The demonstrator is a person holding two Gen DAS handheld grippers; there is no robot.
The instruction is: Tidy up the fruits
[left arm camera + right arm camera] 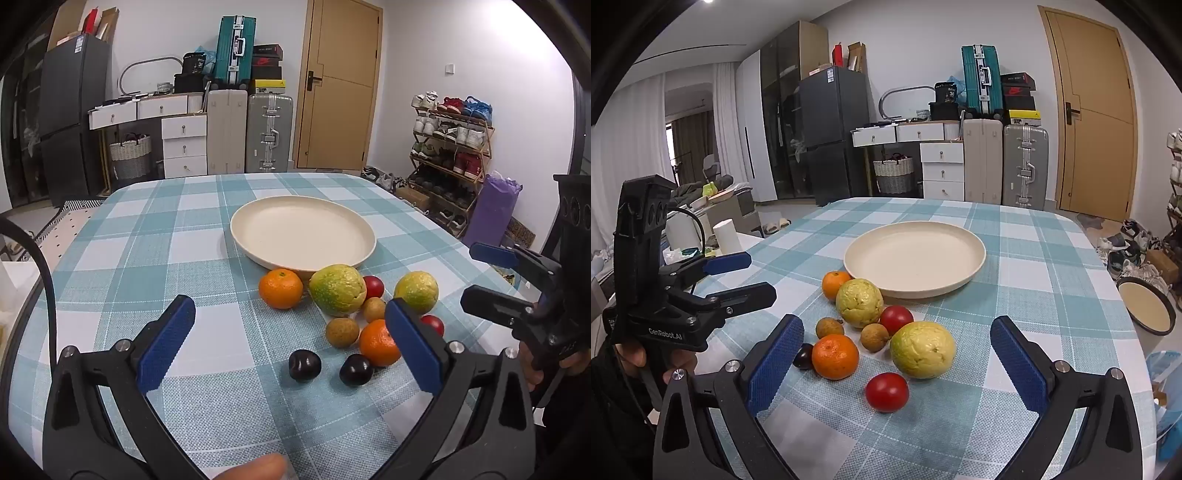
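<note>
A cream plate [258, 236] [871, 258] lies empty on the checked tablecloth. Fruits lie in a group in front of it: two oranges [280, 293] [834, 356], two yellow-green guavas [338, 290] [922, 349], two red plums [373, 286] [887, 392], two brown longans [342, 332] [874, 336] and two dark plums [304, 365] [803, 356]. My left gripper [291, 347] is open and empty, just above the near fruits. My right gripper [897, 363] is open and empty around the near guava and red plum. Each gripper shows in the other's view [491, 275] [746, 275].
The table [147, 229] has a rounded far edge. A round bin [1148, 306] stands on the floor to the right. A white roll [727, 236] and clutter stand left of the table. Suitcases, drawers and a shoe rack [454, 147] stand behind.
</note>
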